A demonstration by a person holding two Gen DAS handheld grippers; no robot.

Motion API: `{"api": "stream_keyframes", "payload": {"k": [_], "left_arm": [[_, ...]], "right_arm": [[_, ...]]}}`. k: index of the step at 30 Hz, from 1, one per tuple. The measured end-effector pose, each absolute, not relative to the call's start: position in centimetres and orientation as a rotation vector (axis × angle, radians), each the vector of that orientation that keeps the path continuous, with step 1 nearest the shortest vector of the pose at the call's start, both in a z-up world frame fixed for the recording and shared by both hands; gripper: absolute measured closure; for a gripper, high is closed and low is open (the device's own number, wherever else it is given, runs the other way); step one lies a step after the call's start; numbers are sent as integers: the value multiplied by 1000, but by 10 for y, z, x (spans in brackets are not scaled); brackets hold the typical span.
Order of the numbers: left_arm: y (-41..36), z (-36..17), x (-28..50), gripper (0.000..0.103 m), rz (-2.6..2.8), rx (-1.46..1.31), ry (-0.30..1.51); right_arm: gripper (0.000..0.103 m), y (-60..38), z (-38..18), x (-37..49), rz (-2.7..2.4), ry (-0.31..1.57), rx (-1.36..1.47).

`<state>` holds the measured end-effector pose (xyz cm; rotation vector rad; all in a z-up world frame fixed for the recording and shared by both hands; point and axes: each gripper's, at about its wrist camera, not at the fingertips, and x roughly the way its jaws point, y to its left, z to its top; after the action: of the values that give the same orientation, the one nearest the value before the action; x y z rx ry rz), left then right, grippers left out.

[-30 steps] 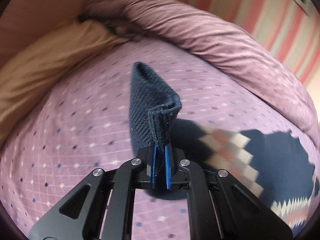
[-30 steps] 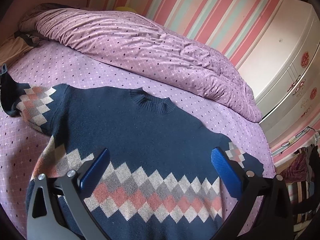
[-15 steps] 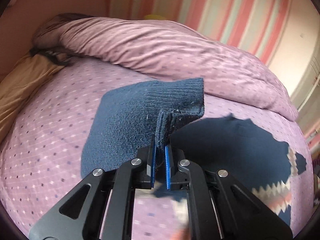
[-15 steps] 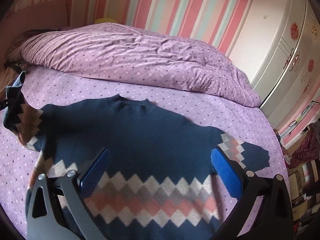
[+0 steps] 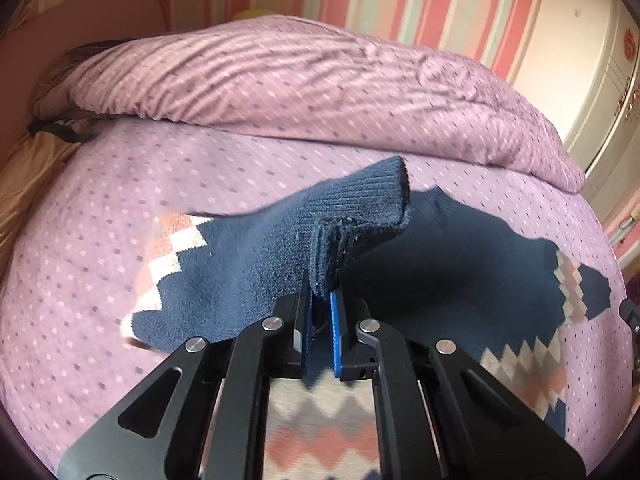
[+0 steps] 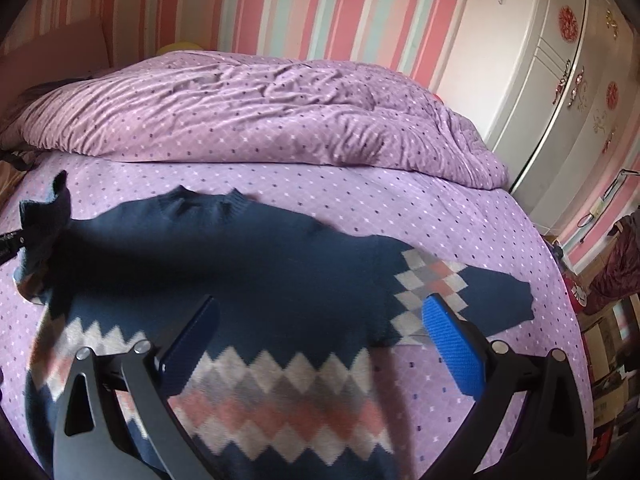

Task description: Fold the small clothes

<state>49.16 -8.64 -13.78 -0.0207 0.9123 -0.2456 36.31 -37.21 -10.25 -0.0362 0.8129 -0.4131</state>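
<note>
A navy sweater (image 6: 260, 264) with pink, grey and white diamonds lies face up on the purple dotted bed sheet (image 6: 400, 200). My left gripper (image 5: 320, 300) is shut on the ribbed cuff of its left sleeve (image 5: 360, 208) and holds it lifted over the sweater's body (image 5: 460, 264). That raised sleeve also shows at the left edge of the right wrist view (image 6: 44, 220). My right gripper (image 6: 320, 336) is wide open and empty, above the sweater's lower chest. The right sleeve (image 6: 480, 292) lies flat and stretched out.
A bunched purple duvet (image 6: 260, 120) lies across the far side of the bed. A tan pillow (image 5: 24, 184) is at the left. A white wardrobe (image 6: 560, 80) and a striped wall stand behind. Clutter sits on the floor past the bed's right edge (image 6: 616, 280).
My left gripper has carried the sleeve cuff to the right, over the sweater's body. The right gripper has stayed open and shifted right, toward the right sleeve.
</note>
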Motion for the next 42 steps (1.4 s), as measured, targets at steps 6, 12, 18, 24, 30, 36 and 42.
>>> {"api": "stream_keyframes", "payload": {"k": [6, 12, 18, 24, 30, 36, 42], "left_arm": [[-156, -174, 490, 98, -315, -55, 1000], [-246, -208, 483, 98, -435, -41, 1051], [-321, -231, 476, 98, -514, -10, 1072], [-353, -231, 479, 98, -530, -7, 1061], [-383, -241, 472, 98, -555, 17, 1062], [-406, -263, 464, 96, -567, 59, 1089], [-406, -267, 451, 25, -632, 110, 1069]], "right_arm": [[2, -409, -115, 357, -444, 822, -8], [2, -441, -130, 354, -475, 833, -18], [2, -466, -144, 350, -512, 841, -6], [2, -484, -153, 346, -531, 846, -8], [2, -495, -161, 341, -551, 856, -16], [2, -504, -164, 336, -571, 866, -27], [2, -505, -160, 334, -584, 854, -26]]}}
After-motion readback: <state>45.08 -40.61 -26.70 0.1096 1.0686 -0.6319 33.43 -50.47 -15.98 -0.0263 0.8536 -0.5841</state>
